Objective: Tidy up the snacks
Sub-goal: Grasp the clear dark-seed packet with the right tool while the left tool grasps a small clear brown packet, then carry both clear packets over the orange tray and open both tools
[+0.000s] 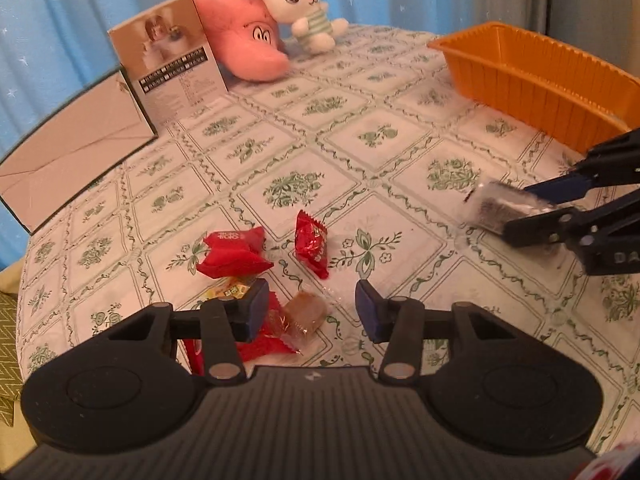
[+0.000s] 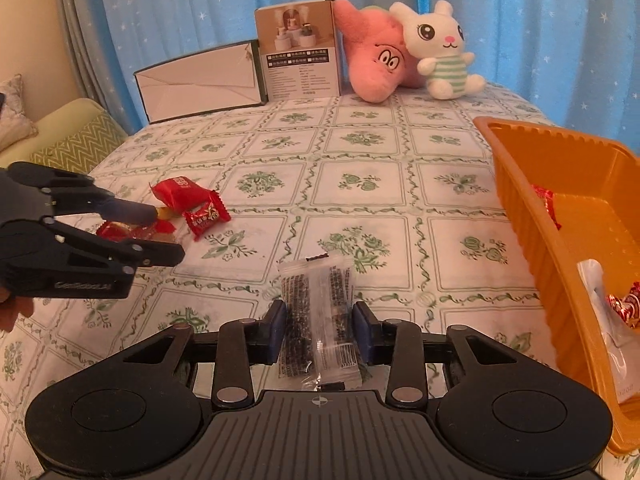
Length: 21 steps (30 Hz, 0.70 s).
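My right gripper (image 2: 320, 328) is shut on a clear packet with dark contents (image 2: 318, 312), held just above the tablecloth; in the left wrist view the same packet (image 1: 496, 208) sits in that gripper (image 1: 516, 216) at the right. The orange tray (image 2: 516, 200) stands to its right and holds red candies and a white packet. My left gripper (image 1: 312, 310) is open over a pile of snacks. A brown clear-wrapped candy (image 1: 306, 314) lies between its pads, apart from both. Two red packets (image 1: 234, 252) (image 1: 312, 248) lie just beyond, and a red wrapper (image 1: 260, 346) lies under the left finger.
A pink plush (image 2: 376, 60), a white bunny plush (image 2: 440, 52), a printed box (image 2: 300, 48) and a white envelope-fronted box (image 2: 200, 80) stand along the table's far edge before a blue curtain. A green sofa (image 2: 80, 136) is at the left. A hand shows at the left edge.
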Each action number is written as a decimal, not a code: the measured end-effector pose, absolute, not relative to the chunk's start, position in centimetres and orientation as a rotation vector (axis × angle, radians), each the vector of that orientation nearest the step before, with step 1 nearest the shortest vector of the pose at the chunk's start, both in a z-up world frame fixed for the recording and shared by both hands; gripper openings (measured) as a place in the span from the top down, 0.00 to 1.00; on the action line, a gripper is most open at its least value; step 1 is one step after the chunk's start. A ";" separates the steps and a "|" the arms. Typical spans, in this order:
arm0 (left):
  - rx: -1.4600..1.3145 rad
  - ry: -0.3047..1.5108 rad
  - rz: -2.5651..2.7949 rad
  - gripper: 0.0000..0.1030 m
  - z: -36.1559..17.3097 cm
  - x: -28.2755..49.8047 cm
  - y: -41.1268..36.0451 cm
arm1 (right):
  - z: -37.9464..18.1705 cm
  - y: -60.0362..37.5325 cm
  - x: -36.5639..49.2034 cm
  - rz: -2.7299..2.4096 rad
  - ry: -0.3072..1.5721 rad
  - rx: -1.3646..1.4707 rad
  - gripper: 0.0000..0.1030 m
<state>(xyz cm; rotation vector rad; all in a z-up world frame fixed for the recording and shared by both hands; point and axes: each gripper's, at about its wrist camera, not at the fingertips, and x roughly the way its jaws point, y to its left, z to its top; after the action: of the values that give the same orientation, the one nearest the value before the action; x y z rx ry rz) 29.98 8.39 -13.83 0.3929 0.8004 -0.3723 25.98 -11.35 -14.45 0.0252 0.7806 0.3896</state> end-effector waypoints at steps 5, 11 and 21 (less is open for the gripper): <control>0.349 0.862 -0.371 0.68 -14.1 30.5 8.5 | -14.5 -11.8 25.6 0.389 0.779 0.034 0.64; 0.225 0.901 -0.317 0.80 -14.0 29.7 8.6 | -14.6 -11.7 25.6 0.387 0.779 0.015 0.64; 0.127 0.886 -0.200 0.82 -14.2 29.3 8.1 | -15.2 -10.8 25.6 0.391 0.762 -0.071 0.62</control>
<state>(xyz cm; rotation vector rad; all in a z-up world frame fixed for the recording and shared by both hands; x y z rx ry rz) 29.31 8.07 -14.23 0.1268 0.8863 -0.1998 25.60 -10.77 -15.19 -0.0714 0.7623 0.3911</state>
